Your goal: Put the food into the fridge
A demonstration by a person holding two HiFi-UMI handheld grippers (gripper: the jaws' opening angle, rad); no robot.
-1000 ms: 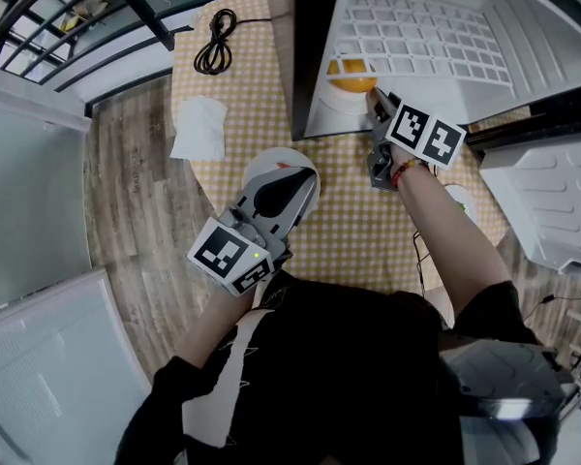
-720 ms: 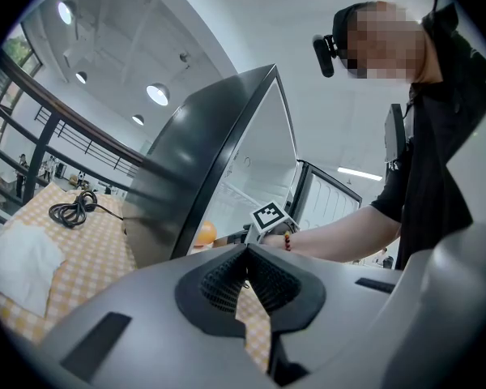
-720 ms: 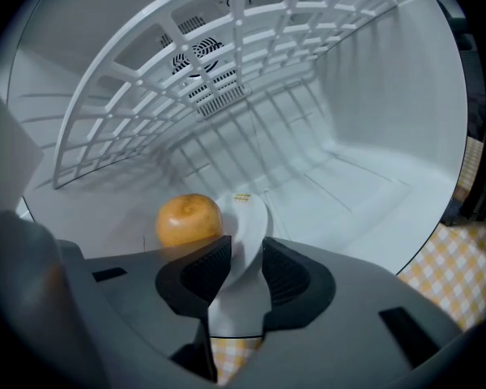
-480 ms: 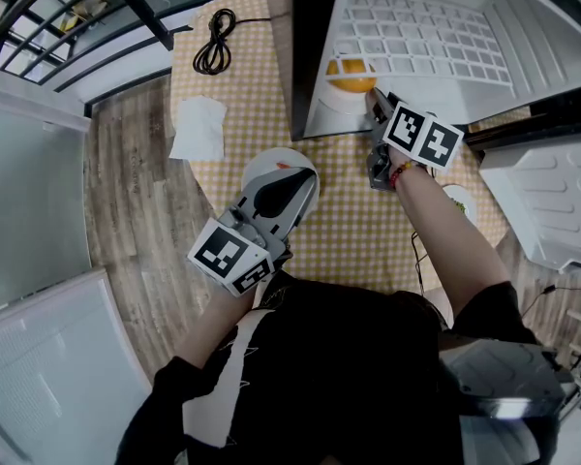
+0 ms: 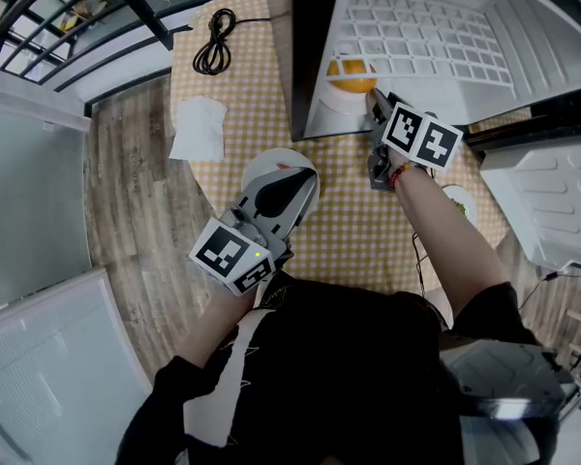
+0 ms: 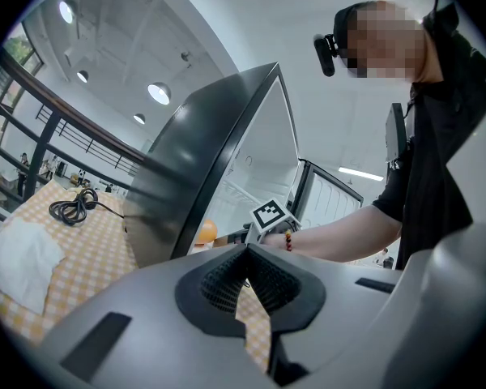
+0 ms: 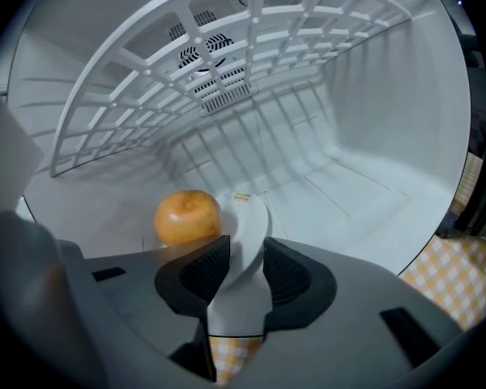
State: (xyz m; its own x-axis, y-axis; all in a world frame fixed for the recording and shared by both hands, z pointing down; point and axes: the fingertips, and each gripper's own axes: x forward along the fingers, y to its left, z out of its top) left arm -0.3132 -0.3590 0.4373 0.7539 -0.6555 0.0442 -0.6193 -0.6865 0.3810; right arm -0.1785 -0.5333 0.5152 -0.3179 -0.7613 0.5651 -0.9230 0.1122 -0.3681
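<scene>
Spreading since a second ago, the right gripper [image 7: 245, 270] has fingers [image 7: 285, 272] that now stand loose about the near rim of the plate [image 7: 247, 213], which seems set on the fridge [image 7: 348, 193] floor with the orange [image 7: 188, 215] on its far-left part. Straight back toward the tabletop [image 5: 349, 231] the way out looks free, with the wire shelf [image 7: 227, 47] well above. The left gripper [image 6: 245, 251], fingers pressed together on nothing, hangs well apart, nearer the person.
</scene>
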